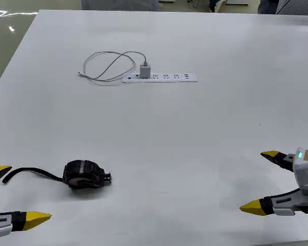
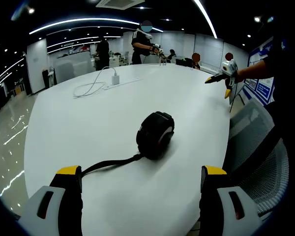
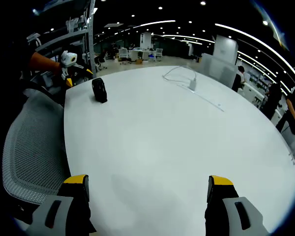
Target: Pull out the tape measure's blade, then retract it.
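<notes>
Task not started, going by how things lie. The tape measure (image 1: pixel 83 174) sits on the white surface (image 1: pixel 205 133), well apart from the power strip (image 1: pixel 161 78), on the person's side of it and off to the left. No blade length is drawn out: just the small hook end (image 1: pixel 108 178) shows at the case mouth, facing right. A black wrist strap (image 1: pixel 31 173) trails from the case to the left, farther again from the power strip. The left gripper (image 1: pixel 19 193) hangs at the strap's far end, the farthest thing from the power strip on that side. Its fingers (image 2: pixel 69 189) are spread wide with nothing in them. In the left gripper view the tape measure lies ahead between the two fingertips, apart from both, with the strap running back toward them. The right gripper (image 1: pixel 261 180) is also on the person's side of the power strip but off to the right, well apart from it. Its fingers (image 3: pixel 76 196) are wide open and empty, with bare surface between them. A charger (image 1: pixel 145 69) is plugged in at the power strip's left end with a white cable (image 1: pixel 105 65) looped beside it, not part of the job. All steps are left: get hold of the case, catch the hook, draw the blade out, then let it retract. My guess is the left gripper takes the case first since it is already lined up. The hook is small, so the pinch looks fiddly.
</notes>
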The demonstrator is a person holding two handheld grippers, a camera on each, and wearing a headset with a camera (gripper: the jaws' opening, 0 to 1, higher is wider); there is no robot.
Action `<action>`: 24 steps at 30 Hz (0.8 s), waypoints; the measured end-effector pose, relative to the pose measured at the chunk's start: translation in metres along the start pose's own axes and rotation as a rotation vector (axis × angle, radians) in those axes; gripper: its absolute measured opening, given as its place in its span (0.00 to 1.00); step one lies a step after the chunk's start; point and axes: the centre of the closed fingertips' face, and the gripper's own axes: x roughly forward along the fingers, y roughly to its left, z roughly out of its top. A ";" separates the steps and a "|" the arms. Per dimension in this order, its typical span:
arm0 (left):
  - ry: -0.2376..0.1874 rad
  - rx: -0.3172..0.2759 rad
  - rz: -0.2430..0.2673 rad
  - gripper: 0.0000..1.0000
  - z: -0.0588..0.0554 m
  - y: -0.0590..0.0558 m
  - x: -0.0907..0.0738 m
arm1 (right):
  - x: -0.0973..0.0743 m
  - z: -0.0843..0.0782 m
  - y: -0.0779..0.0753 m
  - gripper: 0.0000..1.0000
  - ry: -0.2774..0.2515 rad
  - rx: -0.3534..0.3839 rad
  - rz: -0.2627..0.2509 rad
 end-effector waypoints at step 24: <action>0.025 0.103 0.008 0.99 0.000 0.002 -0.006 | -0.001 0.011 0.007 0.99 -0.008 -0.026 0.029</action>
